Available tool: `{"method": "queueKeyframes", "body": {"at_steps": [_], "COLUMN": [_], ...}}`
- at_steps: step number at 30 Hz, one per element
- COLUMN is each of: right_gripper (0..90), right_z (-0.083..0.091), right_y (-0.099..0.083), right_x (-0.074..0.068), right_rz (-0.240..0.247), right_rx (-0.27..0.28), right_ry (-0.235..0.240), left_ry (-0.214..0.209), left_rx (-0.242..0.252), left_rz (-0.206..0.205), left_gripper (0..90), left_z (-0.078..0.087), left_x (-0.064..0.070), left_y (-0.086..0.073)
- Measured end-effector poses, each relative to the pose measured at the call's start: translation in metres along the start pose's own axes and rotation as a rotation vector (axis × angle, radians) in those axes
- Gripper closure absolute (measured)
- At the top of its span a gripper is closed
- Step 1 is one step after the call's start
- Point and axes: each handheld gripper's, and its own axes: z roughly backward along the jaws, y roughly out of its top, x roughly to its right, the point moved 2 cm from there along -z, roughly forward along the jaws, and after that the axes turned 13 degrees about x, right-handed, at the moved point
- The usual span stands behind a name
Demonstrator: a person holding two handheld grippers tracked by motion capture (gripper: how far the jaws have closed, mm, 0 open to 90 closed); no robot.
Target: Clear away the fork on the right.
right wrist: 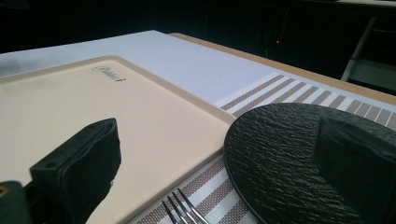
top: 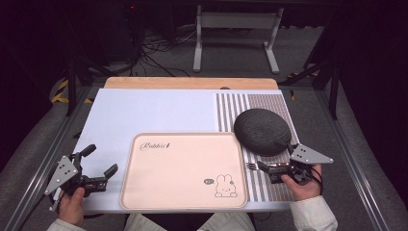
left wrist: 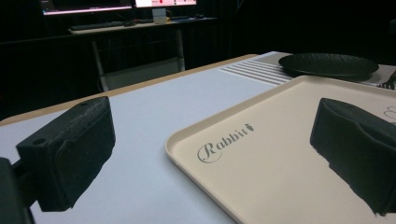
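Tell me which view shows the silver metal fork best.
The high view: the silver metal fork lies on the striped placemat, at the right gripper. The right gripper view shows the tines; the left gripper view, a tine sliver.

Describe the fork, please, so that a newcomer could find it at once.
Start at the big cream tray. Just off its right edge lies a striped mat, and the fork rests there, below the black plate. It is the only slim metal thing there, its prongs pointing toward the tray.
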Motion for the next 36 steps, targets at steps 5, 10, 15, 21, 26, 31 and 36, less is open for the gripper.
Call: {"method": "queueKeyframes", "body": {"at_steps": [5,10,15,21,26,31,36], "right_gripper": [2.1,2.1,2.1,1.4,1.4,1.7,6.0], "right_z": [-0.002,-0.003,-0.007,-0.021,-0.029,-0.033,-0.037], "right_y": [0.002,0.005,0.012,0.018,0.026,0.032,0.034], "right_x": [0.000,0.000,0.002,0.008,0.011,0.013,0.012], "right_rz": [-0.003,0.001,-0.001,-0.052,-0.030,-0.015,0.015], "right_rx": [0.007,0.015,0.026,0.047,0.027,-0.013,-0.136], "right_ry": [0.007,0.010,0.014,0.037,0.045,0.063,0.137], "left_ry": [0.001,0.002,0.002,0.003,0.004,0.002,0.001], "left_rx": [0.001,-0.001,-0.001,0.000,-0.001,-0.001,0.000], "left_rz": [-0.002,-0.001,-0.003,-0.003,0.000,0.001,0.003], "left_gripper": [0.7,0.7,0.7,0.7,0.6,0.7,0.7], "left_z": [0.000,0.000,0.000,0.000,0.001,0.000,0.001], "left_x": [0.000,0.000,0.000,0.000,-0.001,0.000,0.000], "left_y": [0.001,0.000,0.001,0.001,0.001,0.001,0.001]}}
